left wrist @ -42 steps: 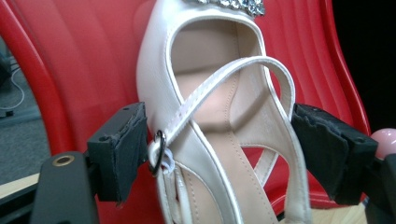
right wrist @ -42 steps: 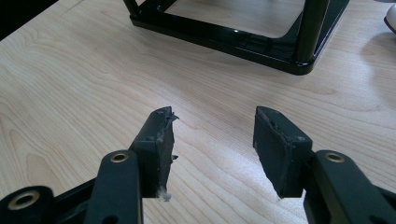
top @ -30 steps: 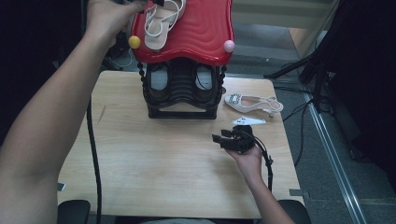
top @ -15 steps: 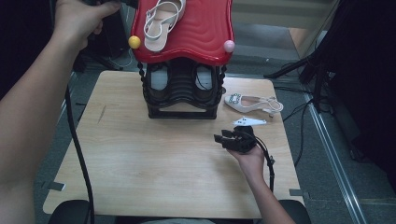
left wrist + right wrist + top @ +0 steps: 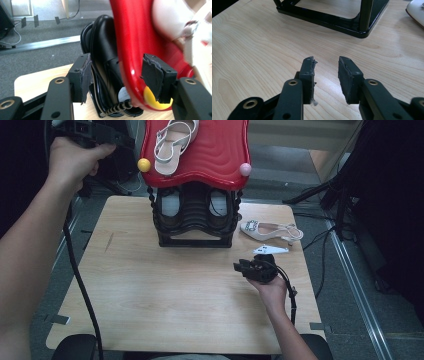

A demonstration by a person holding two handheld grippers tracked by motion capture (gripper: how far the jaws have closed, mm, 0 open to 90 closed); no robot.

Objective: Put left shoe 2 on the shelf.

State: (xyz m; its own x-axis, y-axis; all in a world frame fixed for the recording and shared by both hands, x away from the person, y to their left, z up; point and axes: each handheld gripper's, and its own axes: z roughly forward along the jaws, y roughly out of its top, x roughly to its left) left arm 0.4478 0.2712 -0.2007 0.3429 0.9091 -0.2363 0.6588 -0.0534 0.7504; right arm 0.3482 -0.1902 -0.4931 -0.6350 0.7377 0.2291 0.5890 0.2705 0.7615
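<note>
A white strappy sandal (image 5: 172,142) lies on the red wavy top (image 5: 215,157) of a black shoe rack (image 5: 195,217). My left gripper (image 5: 127,141) hangs off the top's left edge, near a yellow ball (image 5: 144,165). In the left gripper view it (image 5: 117,67) is open; its jaws have just been closing, with nothing pressed between the pads and the red top (image 5: 132,37) seen beyond them. A second white sandal (image 5: 270,231) lies on the table right of the rack. My right gripper (image 5: 246,268) (image 5: 325,63) rests low over the wood, open and empty, its jaws also just narrowing.
Dark shoes sit inside the rack's lower shelves. A small white piece (image 5: 270,250) lies between the table sandal and my right gripper. A pink ball (image 5: 245,169) marks the top's right corner. The rack base (image 5: 337,21) stands ahead of the right jaws. Bare wood (image 5: 150,285) spreads in front.
My left hand has drawn back to the left from the sandal on the red top and sunk a little. The right hand has stayed in place on the table.
</note>
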